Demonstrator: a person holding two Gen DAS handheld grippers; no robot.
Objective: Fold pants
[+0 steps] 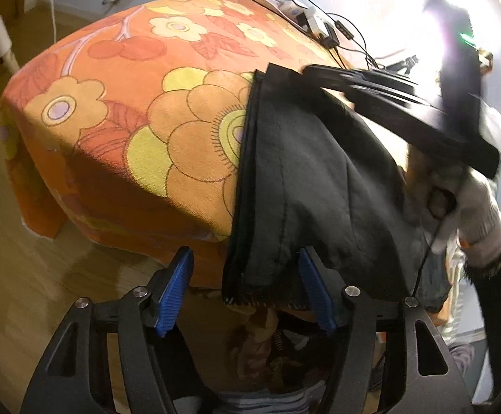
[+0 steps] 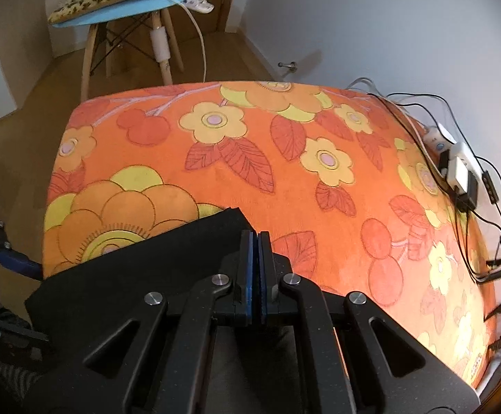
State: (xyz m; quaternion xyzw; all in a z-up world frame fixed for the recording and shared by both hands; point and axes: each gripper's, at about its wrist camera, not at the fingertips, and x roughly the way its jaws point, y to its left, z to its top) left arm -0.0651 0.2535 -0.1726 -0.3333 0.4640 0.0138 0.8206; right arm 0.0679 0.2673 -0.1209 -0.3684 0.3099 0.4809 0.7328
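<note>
Left gripper [image 1: 245, 288] low at frame bottom, fingers spread wide around the hanging edge of one pair of black pants [image 1: 302, 186] on the floral cloth [image 1: 119, 110]; right gripper [image 2: 258, 238] level, clenched on pants centre-frame.

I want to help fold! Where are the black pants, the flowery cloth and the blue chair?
black pants [image 1: 305, 186]: left wrist view, middle of the fabric.
flowery cloth [image 2: 285, 172]: right wrist view, bare orange middle.
blue chair [image 2: 119, 8]: right wrist view, seat edge.
</note>
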